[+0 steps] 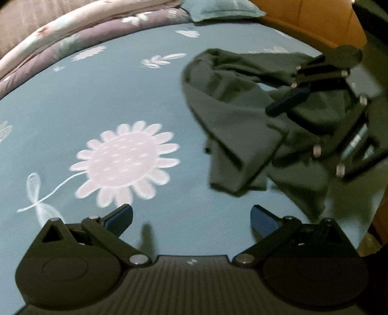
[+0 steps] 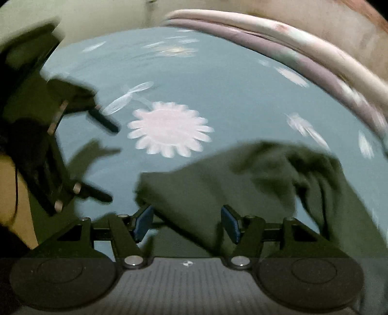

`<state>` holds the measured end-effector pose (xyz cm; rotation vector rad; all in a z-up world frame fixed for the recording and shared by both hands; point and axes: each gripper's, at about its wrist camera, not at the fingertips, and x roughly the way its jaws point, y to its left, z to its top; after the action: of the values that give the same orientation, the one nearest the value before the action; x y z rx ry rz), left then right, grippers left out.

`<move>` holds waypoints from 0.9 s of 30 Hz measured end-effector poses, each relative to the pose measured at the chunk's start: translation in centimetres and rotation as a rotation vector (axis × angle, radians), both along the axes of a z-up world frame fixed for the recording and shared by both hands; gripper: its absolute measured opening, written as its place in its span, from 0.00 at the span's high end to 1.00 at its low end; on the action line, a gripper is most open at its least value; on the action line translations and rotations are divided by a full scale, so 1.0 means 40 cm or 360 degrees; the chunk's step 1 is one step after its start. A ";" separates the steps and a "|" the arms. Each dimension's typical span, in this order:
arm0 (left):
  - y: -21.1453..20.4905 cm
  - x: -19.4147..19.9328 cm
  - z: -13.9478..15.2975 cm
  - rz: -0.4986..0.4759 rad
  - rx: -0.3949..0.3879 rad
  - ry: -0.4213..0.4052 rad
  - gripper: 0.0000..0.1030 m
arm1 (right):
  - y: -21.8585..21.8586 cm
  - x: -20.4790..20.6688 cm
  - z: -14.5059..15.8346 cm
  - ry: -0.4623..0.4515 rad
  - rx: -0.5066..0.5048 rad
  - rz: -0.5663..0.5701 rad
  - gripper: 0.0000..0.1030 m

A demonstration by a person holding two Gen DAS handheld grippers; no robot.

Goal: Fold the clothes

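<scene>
Olive-green garment lying crumpled on the bed, a fold passing between the parted jaws of the right gripper, whose pads are not pressing it. Left gripper hovering with jaws spread wide and nothing between them, beside the garment. The teal bedsheet, printed with a large white daisy, is stretching outward to a rolled floral quilt and a pillow at the far edge.

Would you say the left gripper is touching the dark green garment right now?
Apart. The left wrist view shows the left gripper open over bare bedsheet, with the green garment lying off to its right.
</scene>
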<state>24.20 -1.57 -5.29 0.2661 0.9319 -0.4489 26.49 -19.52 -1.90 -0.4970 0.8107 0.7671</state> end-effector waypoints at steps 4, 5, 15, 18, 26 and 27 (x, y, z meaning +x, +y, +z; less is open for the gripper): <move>0.051 -0.015 0.007 0.0047 -0.0040 -0.0031 0.01 | 0.094 -0.028 -0.048 -0.0171 -0.0309 0.0277 0.55; 0.061 -0.018 0.007 0.0053 -0.0045 -0.0037 0.01 | 0.113 -0.031 -0.063 -0.0213 -0.0399 0.0325 0.71; 0.147 -0.044 -0.004 -0.0003 -0.0079 -0.0089 0.01 | 0.200 0.108 0.042 -0.0050 -0.0355 0.0205 0.92; 0.163 -0.045 0.004 -0.0030 -0.0040 -0.0149 0.01 | 0.224 0.189 0.076 0.0030 -0.0278 0.0107 0.93; 0.221 -0.067 0.033 0.0030 -0.0109 -0.0250 0.01 | 0.335 0.387 0.145 0.0168 -0.0165 0.0019 0.94; 0.230 -0.069 0.031 0.0047 -0.0116 -0.0253 0.01 | 0.357 0.397 0.148 0.0156 -0.0183 0.0034 0.94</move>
<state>21.45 7.63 -4.05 0.2179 0.7617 -0.4275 42.37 -5.22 4.01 -0.5748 0.9455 0.7719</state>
